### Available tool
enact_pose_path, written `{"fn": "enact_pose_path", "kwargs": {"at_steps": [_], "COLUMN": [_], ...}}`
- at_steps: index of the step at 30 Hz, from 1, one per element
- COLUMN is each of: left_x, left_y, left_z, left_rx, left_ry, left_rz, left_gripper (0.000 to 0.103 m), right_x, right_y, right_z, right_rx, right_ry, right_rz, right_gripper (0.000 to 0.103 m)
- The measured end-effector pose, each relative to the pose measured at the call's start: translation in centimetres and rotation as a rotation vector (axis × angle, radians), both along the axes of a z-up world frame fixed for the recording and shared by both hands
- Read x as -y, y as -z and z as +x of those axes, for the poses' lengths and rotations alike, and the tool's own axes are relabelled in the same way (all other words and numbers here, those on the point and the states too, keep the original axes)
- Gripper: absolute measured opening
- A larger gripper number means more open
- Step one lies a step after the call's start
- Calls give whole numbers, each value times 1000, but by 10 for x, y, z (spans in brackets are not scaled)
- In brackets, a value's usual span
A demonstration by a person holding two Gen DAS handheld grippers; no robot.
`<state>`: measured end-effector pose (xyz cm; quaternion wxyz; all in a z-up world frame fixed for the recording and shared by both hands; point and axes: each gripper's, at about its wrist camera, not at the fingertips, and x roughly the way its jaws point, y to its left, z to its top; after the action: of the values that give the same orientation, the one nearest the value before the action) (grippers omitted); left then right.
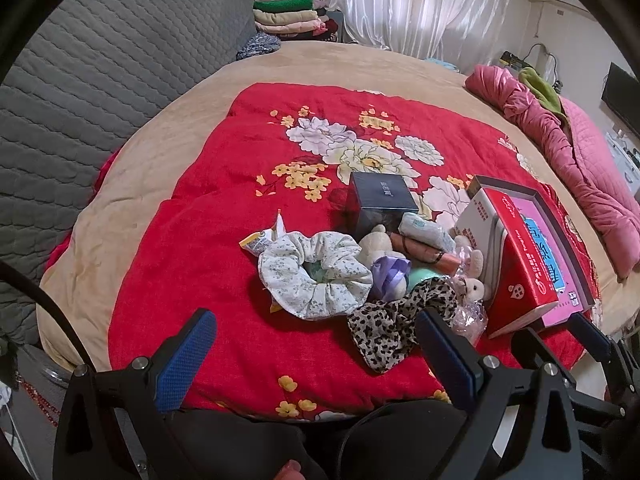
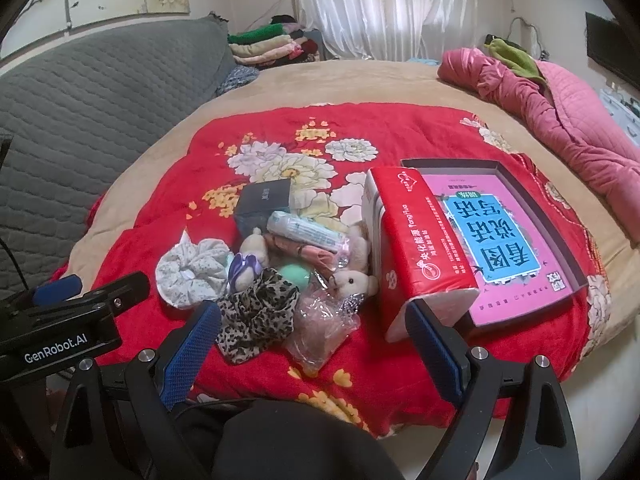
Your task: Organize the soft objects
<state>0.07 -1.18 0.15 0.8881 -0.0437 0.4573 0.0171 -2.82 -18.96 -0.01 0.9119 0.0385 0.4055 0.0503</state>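
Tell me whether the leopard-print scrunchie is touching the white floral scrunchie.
Touching. In the left wrist view the leopard-print scrunchie meets the lower right edge of the white floral scrunchie with no red quilt showing between them.

Left tongs [image 1: 316, 356]: jaws spread wide, empty, blue pads facing inward. Right tongs [image 2: 316, 354]: jaws spread wide, empty, level beside the left.
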Motion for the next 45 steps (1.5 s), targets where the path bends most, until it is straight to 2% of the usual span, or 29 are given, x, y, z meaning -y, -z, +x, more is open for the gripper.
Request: {"fn": "enact_pose_path", "kwargs": {"at_steps": [35, 42, 45], "left_x": [-1, -10, -26], "left_y": [0, 8, 21], "left_z": [-1, 4, 13], "left_rx": [1, -24, -80], "left_ry": [-9, -13, -21], "left_rz": [4, -33, -74], "left_gripper": [100, 100, 100], "right_x": [0, 3, 6], "right_y": [1, 7, 15], "right_z": [0, 2, 5], "right_rx": [-10, -32, -62], "right_ry": [2, 1, -6], "right_rz": [-14, -14, -17], "right_gripper": [94, 94, 94]}}
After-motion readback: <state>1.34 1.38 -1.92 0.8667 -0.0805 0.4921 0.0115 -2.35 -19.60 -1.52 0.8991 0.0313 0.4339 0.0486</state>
